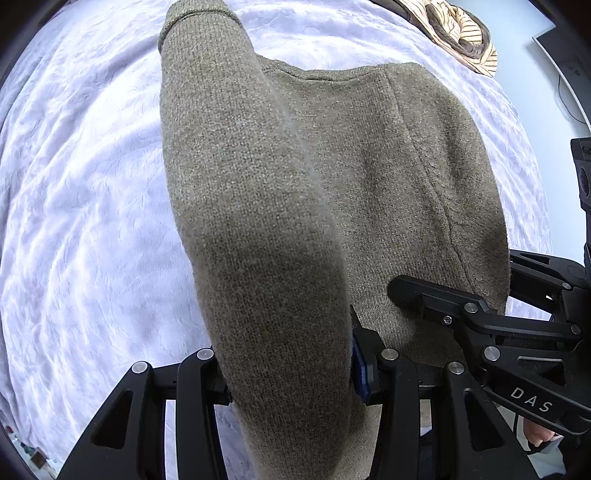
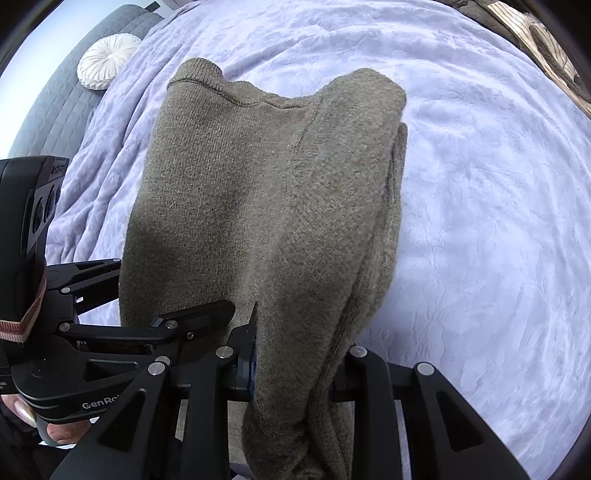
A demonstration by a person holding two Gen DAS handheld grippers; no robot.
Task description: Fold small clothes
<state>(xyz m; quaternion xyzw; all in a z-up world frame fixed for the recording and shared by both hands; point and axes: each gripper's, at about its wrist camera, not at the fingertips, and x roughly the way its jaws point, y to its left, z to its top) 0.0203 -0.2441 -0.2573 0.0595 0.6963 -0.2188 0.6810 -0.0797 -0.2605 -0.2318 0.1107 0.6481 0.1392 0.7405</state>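
Sweater (image 1: 369, 166), olive knit, partly folded on the bedspread (image 1: 81, 221), near hem clamped by left gripper (image 1: 288, 373) and right gripper (image 2: 291, 369); fold step judged underway, hem next to be carried toward the collar.

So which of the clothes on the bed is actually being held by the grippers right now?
The olive-green knitted sweater: both the left gripper and right gripper clamp its near edge. The striped beige garment lies untouched, crumpled at the bed's far edge.
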